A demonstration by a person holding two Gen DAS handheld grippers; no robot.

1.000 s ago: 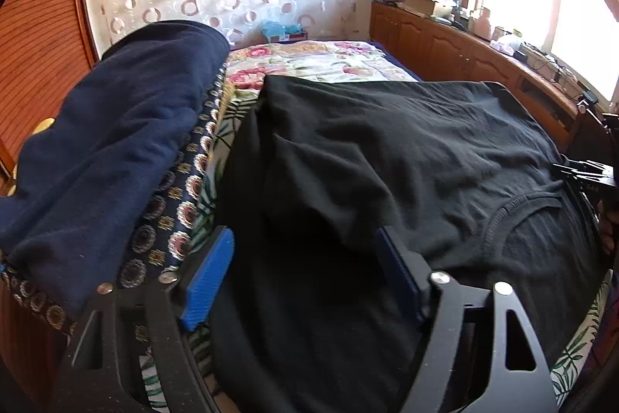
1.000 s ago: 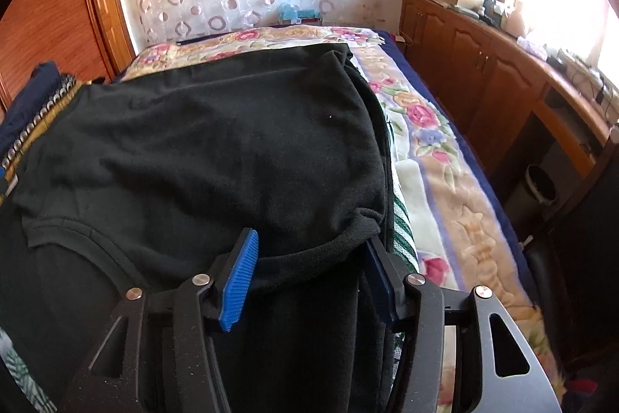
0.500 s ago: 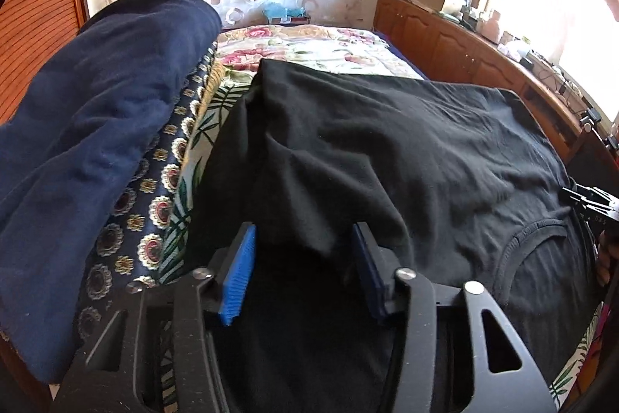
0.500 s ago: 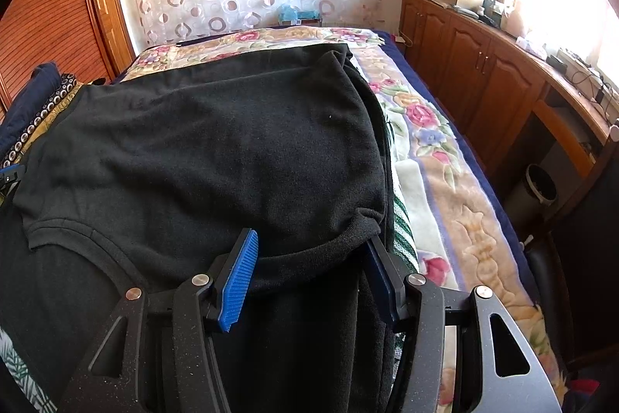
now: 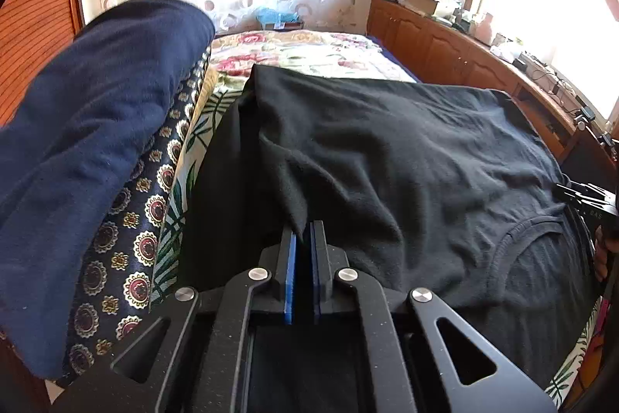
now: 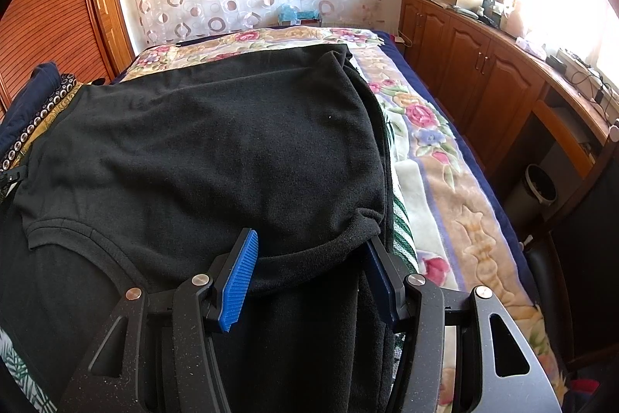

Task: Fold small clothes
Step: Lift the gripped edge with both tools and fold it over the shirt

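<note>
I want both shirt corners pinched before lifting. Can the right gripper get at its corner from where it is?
Probably yes: the right gripper is open with the black shirt's edge already lying between its fingers, nothing blocking.

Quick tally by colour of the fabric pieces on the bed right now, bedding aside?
Black: 1, the black shirt, pinched at a fold by the left claw
Navy blue: 1, the navy garment, on the pile beside the shirt
Navy with medallion print: 1, the patterned cloth under the navy garment
Total: 3

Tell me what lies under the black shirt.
Under the black shirt a leaf-print cloth shows at its left edge, over the floral blanket. Anything beneath its middle is covered.
</note>
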